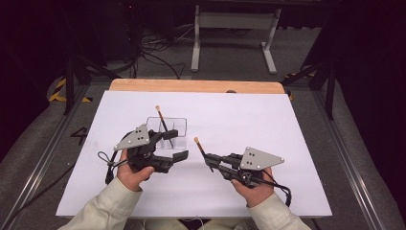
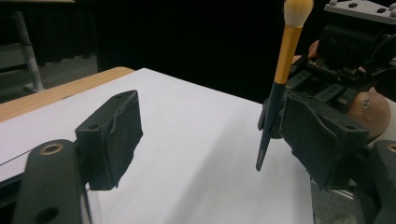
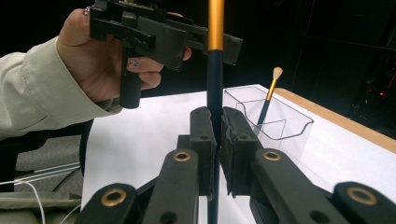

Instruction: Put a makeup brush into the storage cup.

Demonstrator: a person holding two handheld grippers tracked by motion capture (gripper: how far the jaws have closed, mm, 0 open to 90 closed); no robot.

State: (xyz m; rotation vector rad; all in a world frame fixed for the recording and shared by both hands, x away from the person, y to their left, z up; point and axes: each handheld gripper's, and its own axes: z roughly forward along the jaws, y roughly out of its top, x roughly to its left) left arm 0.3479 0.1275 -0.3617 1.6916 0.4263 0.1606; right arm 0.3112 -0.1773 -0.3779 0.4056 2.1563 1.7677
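My right gripper is shut on the dark handle of a makeup brush with a gold ferrule. The brush stands nearly upright, bristles up, with its handle tip just above the white sheet. A second, similar brush leans in a clear plastic holder. My left gripper sits beside the holder's near side, open, with nothing between its pads. In the left gripper view the held brush stands a little beyond its right jaw.
A white sheet covers the wooden table, whose bare edge shows at the far side. Cables trail from both grippers toward the near edge. Beyond the table are a dark floor, loose cables and a white stand leg.
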